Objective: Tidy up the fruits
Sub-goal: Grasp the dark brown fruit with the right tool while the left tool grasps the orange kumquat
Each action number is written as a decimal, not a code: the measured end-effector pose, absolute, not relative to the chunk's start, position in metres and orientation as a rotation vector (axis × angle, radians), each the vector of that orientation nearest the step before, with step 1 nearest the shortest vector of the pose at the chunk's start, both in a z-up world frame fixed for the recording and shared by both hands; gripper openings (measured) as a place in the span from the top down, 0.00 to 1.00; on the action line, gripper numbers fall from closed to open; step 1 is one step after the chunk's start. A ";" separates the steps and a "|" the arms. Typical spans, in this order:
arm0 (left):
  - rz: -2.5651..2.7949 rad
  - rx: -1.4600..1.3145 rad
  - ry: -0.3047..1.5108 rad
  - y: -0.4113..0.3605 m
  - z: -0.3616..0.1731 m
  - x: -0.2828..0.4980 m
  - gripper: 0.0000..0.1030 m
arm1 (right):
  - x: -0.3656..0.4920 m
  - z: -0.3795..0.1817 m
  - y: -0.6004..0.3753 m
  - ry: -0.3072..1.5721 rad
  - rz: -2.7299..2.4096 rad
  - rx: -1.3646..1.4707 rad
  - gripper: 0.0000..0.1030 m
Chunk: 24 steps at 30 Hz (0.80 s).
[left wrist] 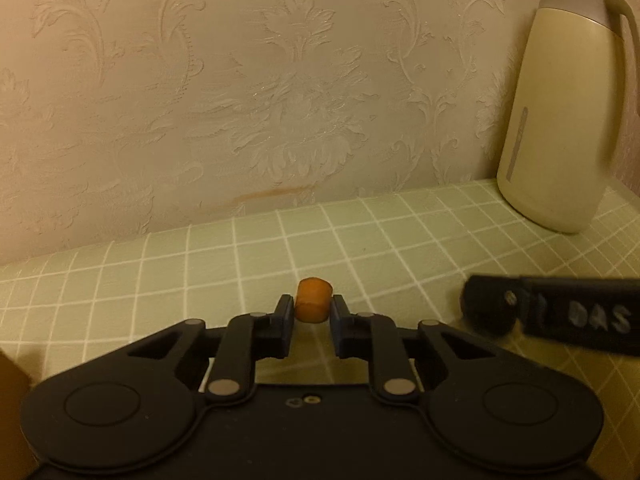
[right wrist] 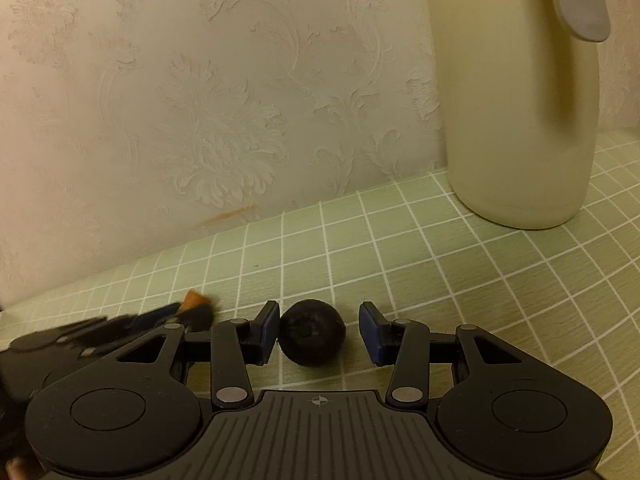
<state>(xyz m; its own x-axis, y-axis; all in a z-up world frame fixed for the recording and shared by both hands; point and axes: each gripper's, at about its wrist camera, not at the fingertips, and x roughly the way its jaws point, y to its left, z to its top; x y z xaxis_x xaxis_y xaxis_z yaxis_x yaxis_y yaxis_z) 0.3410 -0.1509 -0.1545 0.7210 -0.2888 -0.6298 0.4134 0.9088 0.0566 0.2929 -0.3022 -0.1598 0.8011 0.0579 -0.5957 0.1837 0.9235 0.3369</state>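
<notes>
Left gripper (left wrist: pixel 311 311) fingers pinching a small orange fruit piece (left wrist: pixel 313 300) just above the green-checked bench (left wrist: pixel 400 240). Right gripper (right wrist: pixel 319 330) fingers spread around a dark round fruit (right wrist: pixel 312 332) on the bench, left pad touching, right pad clear. Cream thermos jug (left wrist: pixel 560 120) at 2 o'clock.

Small orange fruit (left wrist: pixel 313 300) pinched between jaws; dark round fruit (right wrist: pixel 311 333) on cloth.

Both wrist views low, close, facing wall (left wrist: pixel 200 100), sharing jug (left wrist: pixel 560 120).
</notes>
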 end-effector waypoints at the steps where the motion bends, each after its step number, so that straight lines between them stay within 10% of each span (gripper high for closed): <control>1: -0.391 0.202 0.661 -0.150 -0.154 0.338 0.91 | 0.295 -0.160 -0.301 0.645 -0.067 0.394 0.57; 24: -0.364 0.223 0.619 -0.148 -0.158 0.323 0.90 | 0.296 -0.157 -0.281 0.664 -0.052 0.320 0.69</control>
<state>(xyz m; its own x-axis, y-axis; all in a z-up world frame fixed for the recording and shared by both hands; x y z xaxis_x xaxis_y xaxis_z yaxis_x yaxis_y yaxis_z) 0.3228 -0.1481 -0.1580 0.7539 -0.2650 -0.6011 0.3965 0.9131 0.0947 0.2958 -0.2814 -0.1573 0.7884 0.0543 -0.6127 0.1487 0.9498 0.2754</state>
